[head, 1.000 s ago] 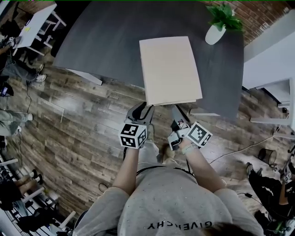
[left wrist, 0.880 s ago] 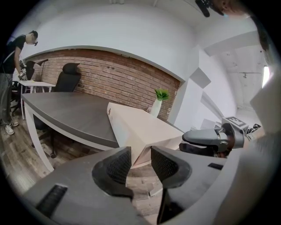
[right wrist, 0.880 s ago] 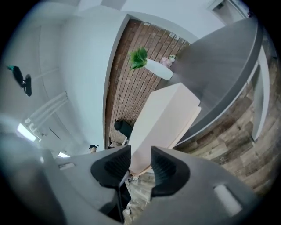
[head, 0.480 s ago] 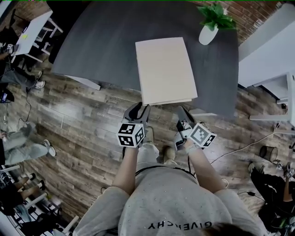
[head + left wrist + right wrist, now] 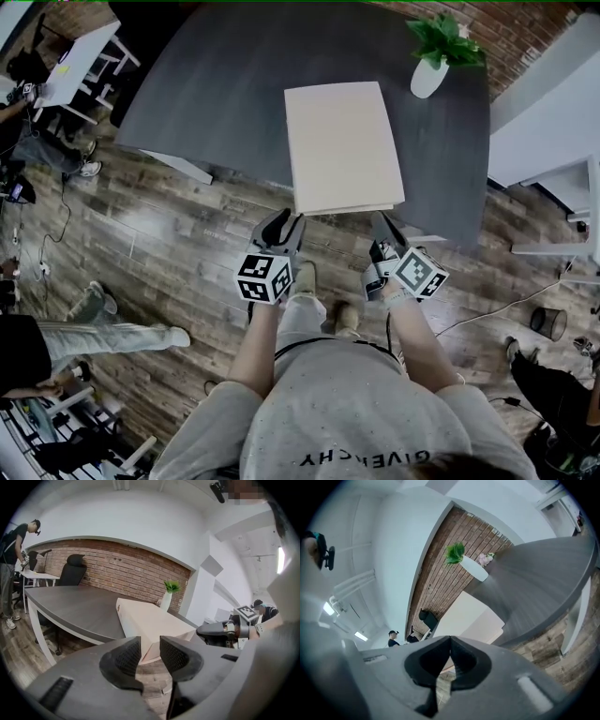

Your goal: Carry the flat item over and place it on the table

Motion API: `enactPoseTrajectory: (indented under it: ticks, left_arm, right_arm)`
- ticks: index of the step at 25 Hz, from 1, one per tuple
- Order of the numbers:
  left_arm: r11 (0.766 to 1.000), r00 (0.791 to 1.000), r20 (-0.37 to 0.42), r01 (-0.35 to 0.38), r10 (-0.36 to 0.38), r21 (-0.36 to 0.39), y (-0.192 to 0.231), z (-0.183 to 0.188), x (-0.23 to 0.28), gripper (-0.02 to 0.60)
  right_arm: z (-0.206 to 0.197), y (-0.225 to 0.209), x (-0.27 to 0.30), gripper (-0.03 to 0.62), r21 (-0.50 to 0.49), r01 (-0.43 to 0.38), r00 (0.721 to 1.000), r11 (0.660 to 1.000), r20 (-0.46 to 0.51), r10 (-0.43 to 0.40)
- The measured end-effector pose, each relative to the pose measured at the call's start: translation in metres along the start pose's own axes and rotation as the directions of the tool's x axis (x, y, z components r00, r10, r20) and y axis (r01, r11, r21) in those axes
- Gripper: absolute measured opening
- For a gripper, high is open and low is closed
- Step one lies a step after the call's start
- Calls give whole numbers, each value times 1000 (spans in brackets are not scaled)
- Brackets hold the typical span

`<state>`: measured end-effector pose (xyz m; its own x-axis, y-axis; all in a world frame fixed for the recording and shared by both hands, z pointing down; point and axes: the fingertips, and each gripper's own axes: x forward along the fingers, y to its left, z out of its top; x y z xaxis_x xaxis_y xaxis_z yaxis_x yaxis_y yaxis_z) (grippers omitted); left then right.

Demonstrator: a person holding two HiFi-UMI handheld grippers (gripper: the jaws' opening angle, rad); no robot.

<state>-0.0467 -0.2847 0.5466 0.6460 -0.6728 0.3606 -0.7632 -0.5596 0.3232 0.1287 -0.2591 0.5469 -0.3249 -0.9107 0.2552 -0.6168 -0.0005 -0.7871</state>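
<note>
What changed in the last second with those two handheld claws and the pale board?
The right gripper pulled away from the near edge of the pale beige flat board, shifting right, and its jaws shut on nothing. The left gripper barely moved; its open jaws have just been closing slightly, nothing between them. The board stays on the dark grey table, overhanging its near edge.
</note>
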Motion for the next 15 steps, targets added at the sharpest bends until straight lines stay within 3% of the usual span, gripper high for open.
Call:
enactPoseTrajectory:
  ticks: [9,15]
  left_arm:
    - [999,998,62,-27,25,42,-4,18,-16,19]
    - [998,992,120,-50,45,40,-5,35,-27,-2]
  right_arm:
    - [15,22,-5,-5,-212,-21,1000,977,-14,19]
    - [30,46,-10,-5,-407,-46,999,912,-9,47]
